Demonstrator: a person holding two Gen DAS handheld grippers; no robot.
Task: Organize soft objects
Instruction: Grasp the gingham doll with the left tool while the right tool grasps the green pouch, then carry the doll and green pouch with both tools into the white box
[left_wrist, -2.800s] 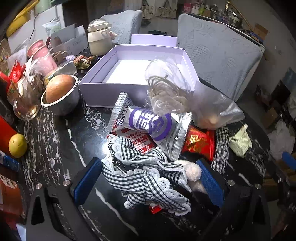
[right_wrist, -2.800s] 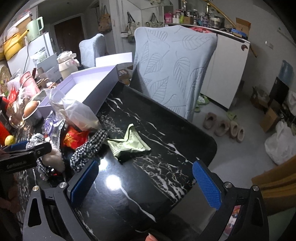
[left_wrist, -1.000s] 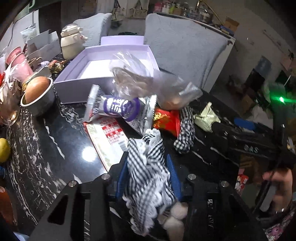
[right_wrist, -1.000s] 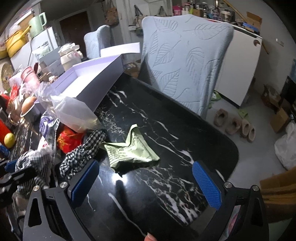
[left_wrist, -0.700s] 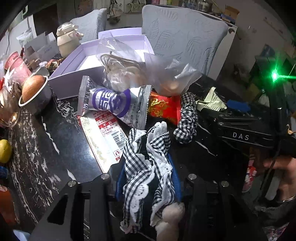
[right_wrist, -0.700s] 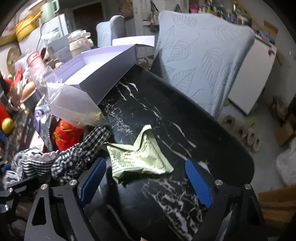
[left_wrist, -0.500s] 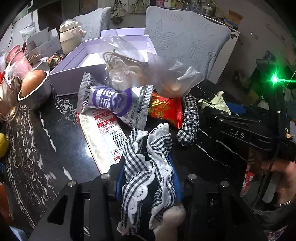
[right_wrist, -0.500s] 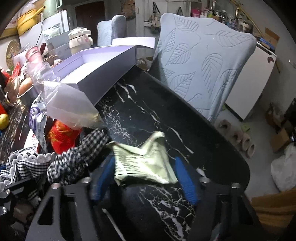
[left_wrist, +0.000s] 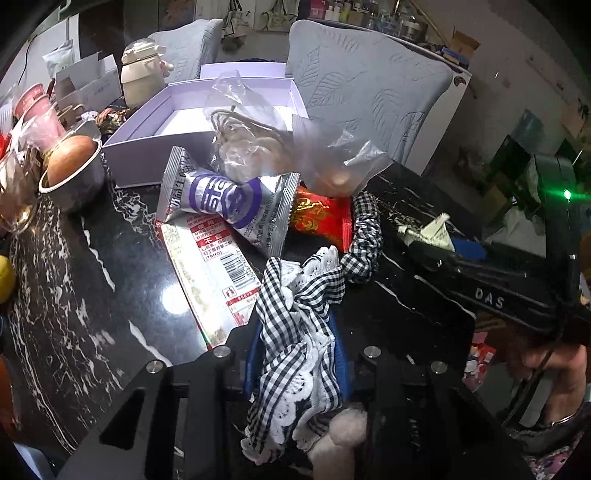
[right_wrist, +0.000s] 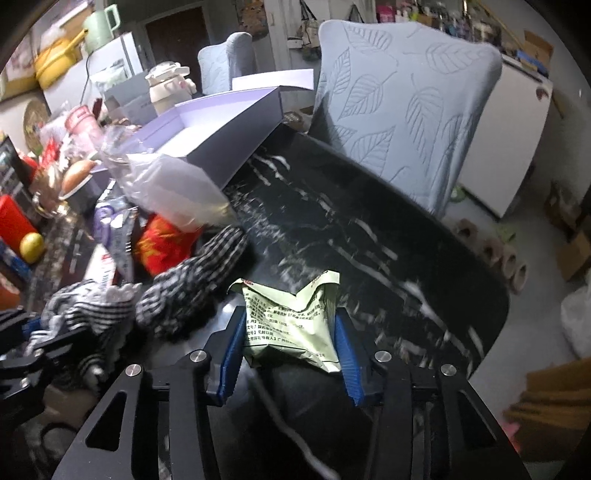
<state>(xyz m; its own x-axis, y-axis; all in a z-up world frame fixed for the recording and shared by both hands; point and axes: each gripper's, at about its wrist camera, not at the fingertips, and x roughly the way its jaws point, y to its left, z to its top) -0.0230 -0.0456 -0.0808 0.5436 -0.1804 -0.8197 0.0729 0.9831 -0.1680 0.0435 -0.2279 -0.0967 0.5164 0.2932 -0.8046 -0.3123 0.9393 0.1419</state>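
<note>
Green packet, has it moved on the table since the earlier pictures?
Yes. The green packet now sits farther from the checked scrunchie, bunched between the closing right fingers.

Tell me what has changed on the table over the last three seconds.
The left tongs took hold of the checked cloth. The right tongs moved in around the green packet and are closing on it. The purple box, snack bags and scrunchie stayed put.

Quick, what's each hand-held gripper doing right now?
Left hand-held gripper: shut on the checked cloth.
Right hand-held gripper: jaws closing, pads pressing the green packet.
</note>
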